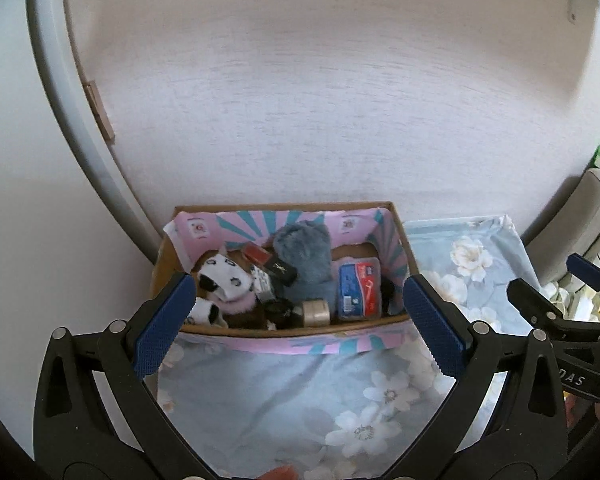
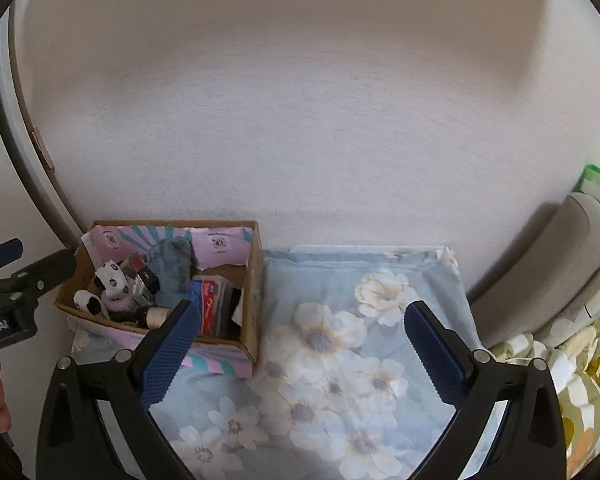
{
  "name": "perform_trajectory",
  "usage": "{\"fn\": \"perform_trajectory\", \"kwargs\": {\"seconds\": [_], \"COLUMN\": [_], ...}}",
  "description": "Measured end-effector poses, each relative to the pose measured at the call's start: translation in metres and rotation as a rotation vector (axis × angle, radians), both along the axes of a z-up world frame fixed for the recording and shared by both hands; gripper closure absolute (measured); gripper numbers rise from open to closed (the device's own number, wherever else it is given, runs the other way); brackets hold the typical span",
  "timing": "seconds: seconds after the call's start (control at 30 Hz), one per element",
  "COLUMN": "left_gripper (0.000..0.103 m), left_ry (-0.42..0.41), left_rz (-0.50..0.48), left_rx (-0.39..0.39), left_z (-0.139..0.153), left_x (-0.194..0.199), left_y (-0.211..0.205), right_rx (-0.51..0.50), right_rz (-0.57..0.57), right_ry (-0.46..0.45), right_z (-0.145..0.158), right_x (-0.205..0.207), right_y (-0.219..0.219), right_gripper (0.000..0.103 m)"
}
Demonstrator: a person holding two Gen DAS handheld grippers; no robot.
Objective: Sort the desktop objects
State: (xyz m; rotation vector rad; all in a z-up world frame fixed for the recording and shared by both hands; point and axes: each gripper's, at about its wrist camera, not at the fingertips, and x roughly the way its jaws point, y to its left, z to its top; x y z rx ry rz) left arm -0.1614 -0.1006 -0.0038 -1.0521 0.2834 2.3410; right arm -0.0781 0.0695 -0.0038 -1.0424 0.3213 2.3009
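Box of sorted clutter sits on floral-clothed desk, against wall. Left tool released, empty; right tool likewise. Advice: lift both clear, avoid nudging cardboard.

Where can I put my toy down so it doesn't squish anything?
The flowered cloth is bare right of the cardboard box, out to the grey cushion, and also in front of the box. Inside the box it is crowded: spotted plush, grey fluffy thing, tape roll.

Pale wood-grain wall panel behind; floral blue cloth over surface; grey cushion at right.
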Motion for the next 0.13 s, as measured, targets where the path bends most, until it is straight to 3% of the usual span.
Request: {"fn": "perform_trajectory", "kwargs": {"seconds": [0.13], "left_gripper": [0.000], "left_ry": [0.027], "left_rz": [0.010], "left_rx": [0.008], "left_z": [0.0035], "left_x": [0.0069], "left_y": [0.0002], "right_rx": [0.005], "right_rz": [-0.001], "right_ry": [0.009], "right_z": [-0.0027], "right_x": [0.0045], "right_y": [-0.0005], "right_gripper": [0.001]}}
